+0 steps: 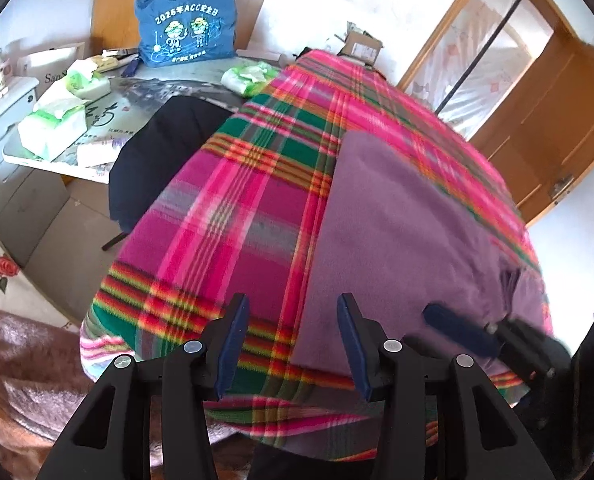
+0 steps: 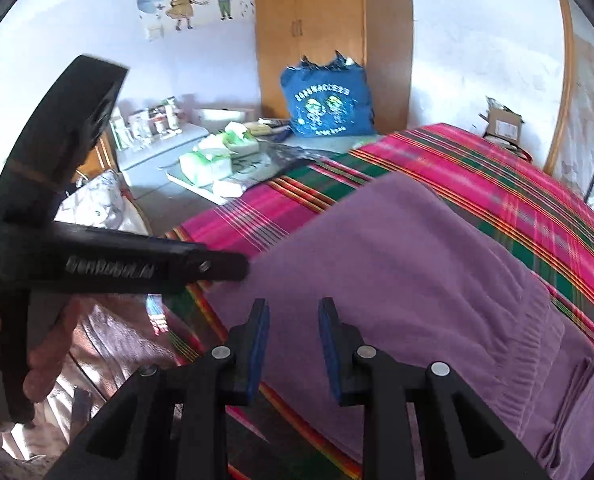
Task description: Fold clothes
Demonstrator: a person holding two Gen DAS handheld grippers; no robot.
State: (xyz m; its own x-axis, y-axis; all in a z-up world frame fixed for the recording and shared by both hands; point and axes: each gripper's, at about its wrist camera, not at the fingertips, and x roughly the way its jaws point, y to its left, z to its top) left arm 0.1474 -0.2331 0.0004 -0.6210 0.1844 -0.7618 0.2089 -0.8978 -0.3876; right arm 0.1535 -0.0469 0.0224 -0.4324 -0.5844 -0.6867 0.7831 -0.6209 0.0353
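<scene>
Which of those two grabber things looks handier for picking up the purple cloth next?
Probably the right gripper: it hangs open directly over the purple garment. The left gripper, also open, sits mostly over the plaid blanket.

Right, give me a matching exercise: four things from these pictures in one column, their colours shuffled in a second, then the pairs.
Things:
1. bag
2. garment
3. blanket
4. tissue pack

Colours:
A. pink, green and orange plaid
B. white and green
C. blue with printed figures
D. plain purple

Pairs: 1-C, 2-D, 3-A, 4-B
</scene>
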